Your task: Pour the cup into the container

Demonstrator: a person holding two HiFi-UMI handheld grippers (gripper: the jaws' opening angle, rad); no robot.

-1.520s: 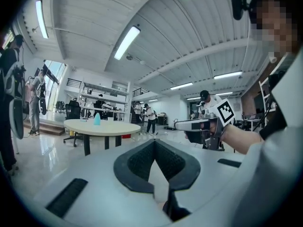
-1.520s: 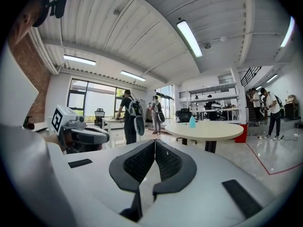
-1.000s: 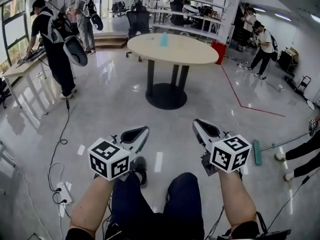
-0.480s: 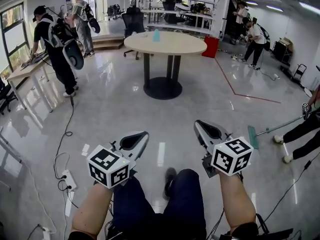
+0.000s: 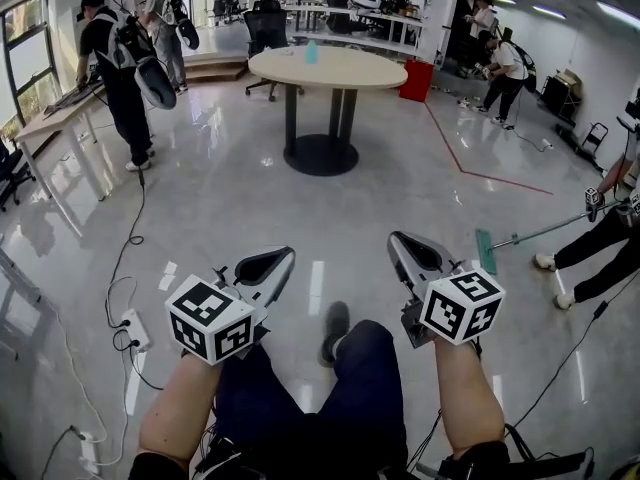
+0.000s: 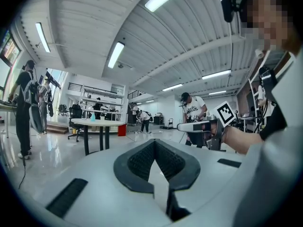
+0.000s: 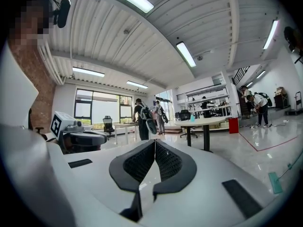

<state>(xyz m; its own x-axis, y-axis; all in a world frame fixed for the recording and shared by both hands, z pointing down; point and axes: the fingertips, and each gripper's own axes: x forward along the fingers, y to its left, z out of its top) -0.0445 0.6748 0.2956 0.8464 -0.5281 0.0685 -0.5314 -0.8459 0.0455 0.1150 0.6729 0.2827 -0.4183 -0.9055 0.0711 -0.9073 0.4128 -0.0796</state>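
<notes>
Aiming at the table (image 5: pixel 355 68)
Left gripper (image 5: pixel 283 256) and right gripper (image 5: pixel 398 238) are holding jaws together, empty; cup (image 5: pixel 311 52) is sitting on top.

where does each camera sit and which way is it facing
Head view: on the person's head, looking forward and down across the floor toward the round table; forearms, legs, left gripper and right gripper show.
Left gripper view: on the left gripper, looking along its shut, empty jaws; the right gripper shows at its right.
Right gripper view: on the right gripper, looking along its shut, empty jaws; the left gripper shows at its left.
Shared: all three see the round table ahead.
</notes>
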